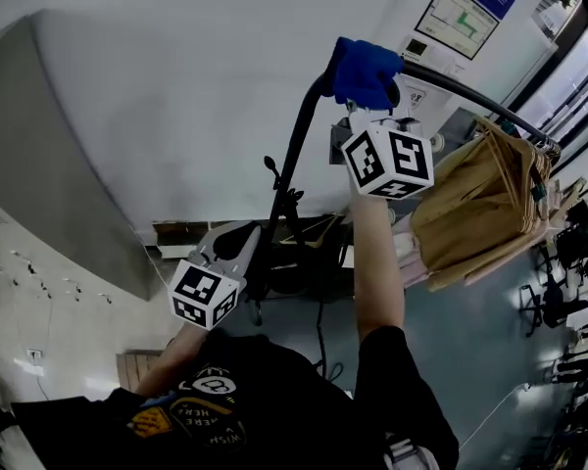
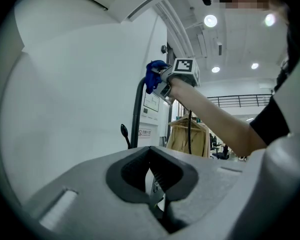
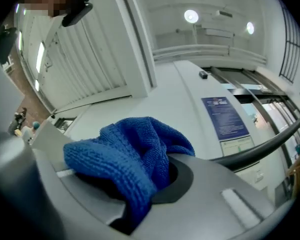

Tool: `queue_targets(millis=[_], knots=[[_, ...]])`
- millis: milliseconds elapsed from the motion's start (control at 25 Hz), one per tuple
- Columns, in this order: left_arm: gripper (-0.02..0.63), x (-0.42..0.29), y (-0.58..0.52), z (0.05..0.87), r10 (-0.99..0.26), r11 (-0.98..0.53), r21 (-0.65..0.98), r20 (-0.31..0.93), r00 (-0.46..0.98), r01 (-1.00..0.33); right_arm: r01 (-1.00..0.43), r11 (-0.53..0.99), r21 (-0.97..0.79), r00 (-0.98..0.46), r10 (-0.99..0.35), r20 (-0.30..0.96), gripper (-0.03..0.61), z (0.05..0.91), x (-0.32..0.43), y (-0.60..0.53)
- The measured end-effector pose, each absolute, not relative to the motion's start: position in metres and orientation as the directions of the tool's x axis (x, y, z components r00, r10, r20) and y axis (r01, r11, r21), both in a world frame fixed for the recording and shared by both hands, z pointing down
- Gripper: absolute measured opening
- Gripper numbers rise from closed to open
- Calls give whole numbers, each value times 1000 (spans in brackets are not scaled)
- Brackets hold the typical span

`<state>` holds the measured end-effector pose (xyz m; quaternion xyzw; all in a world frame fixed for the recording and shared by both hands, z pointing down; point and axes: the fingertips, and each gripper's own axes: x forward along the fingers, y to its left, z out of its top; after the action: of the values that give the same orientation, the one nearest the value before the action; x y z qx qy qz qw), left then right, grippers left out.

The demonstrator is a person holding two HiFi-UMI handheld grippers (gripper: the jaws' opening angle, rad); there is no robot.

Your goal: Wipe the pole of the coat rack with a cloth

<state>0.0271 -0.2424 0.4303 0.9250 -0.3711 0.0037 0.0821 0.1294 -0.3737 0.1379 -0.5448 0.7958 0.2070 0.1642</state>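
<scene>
The coat rack's black pole (image 1: 296,155) rises by the white wall and bends into a horizontal bar (image 1: 470,91). A blue cloth (image 1: 363,70) is wrapped over that bend, and my right gripper (image 1: 368,101) is shut on it from below, arm raised. In the right gripper view the cloth (image 3: 132,156) bunches between the jaws, with the bar (image 3: 270,143) running off to the right. My left gripper (image 1: 230,245) hangs lower, left of the pole, shut and empty. From the left gripper view (image 2: 155,186) I see the pole (image 2: 138,111) and the cloth (image 2: 154,75) ahead and above.
Tan coats (image 1: 480,204) hang from the bar on the right. A small black hook (image 1: 271,169) sticks out of the pole halfway up. The white wall (image 1: 176,96) stands close behind the rack. Office chairs (image 1: 573,243) sit at the far right.
</scene>
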Motion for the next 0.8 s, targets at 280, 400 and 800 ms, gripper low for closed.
queue_targets(millis=[280, 400, 800], knots=[[2, 21, -241, 434, -691, -704, 148, 84, 718, -695, -986, 79, -148, 13, -844, -537, 23, 125, 264, -374], [2, 22, -245, 430, -688, -708, 139, 85, 721, -692, -994, 102, -44, -64, -845, -531, 23, 125, 233, -377], [2, 46, -243, 436, -645, -745, 131, 108, 756, -654, -768, 279, 577, -521, -795, -310, 26, 243, 71, -356]])
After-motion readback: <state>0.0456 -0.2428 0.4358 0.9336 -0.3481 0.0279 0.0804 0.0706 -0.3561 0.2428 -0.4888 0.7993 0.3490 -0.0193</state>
